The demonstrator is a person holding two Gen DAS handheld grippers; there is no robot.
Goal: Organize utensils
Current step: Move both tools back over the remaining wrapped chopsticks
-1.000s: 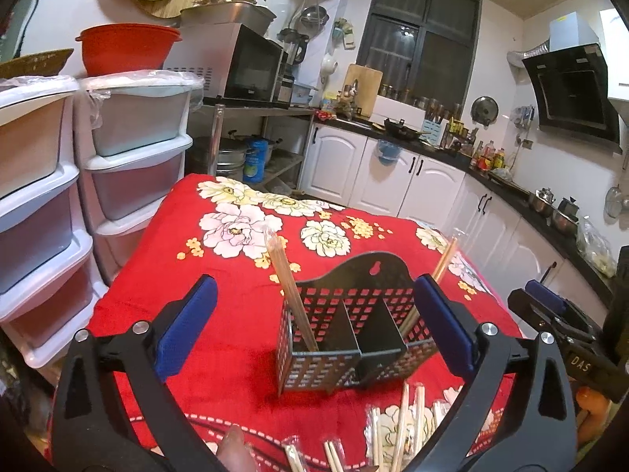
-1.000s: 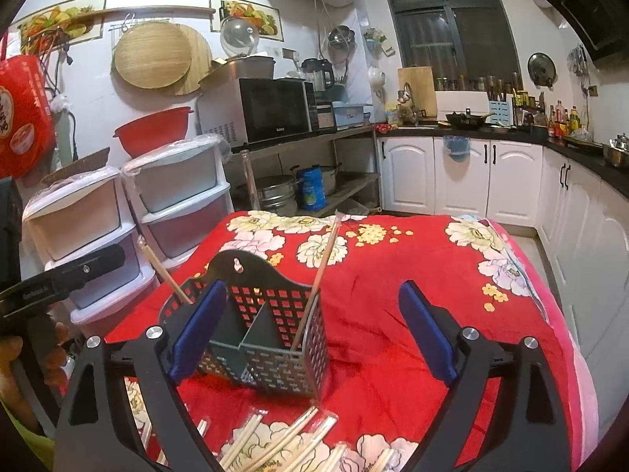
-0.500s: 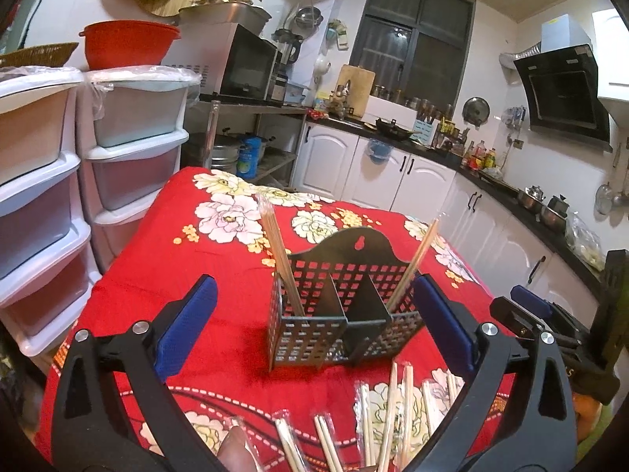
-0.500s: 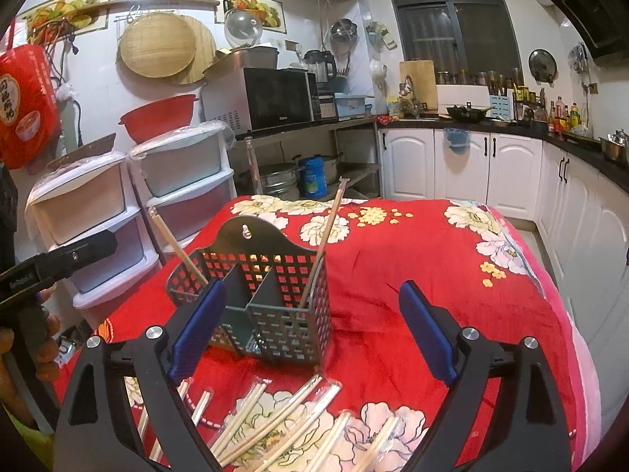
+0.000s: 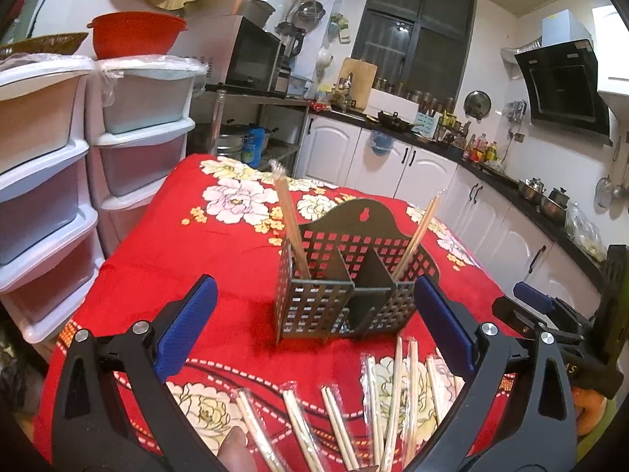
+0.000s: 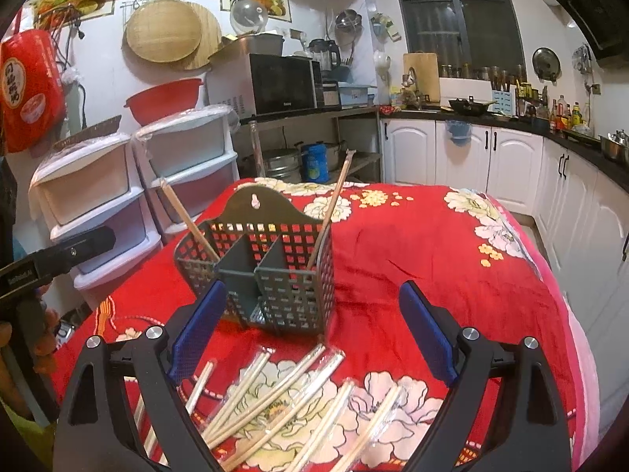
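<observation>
Both jaws are held wide — left gripper (image 5: 314,322) and right gripper (image 6: 314,328) empty; chopsticks (image 6: 275,385) lie at 6 o'clock of the caddy (image 6: 259,267).

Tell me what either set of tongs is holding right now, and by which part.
Nothing. The left tongs and right tongs both stand open and empty above the wrapped chopsticks lying on the red cloth.
</observation>
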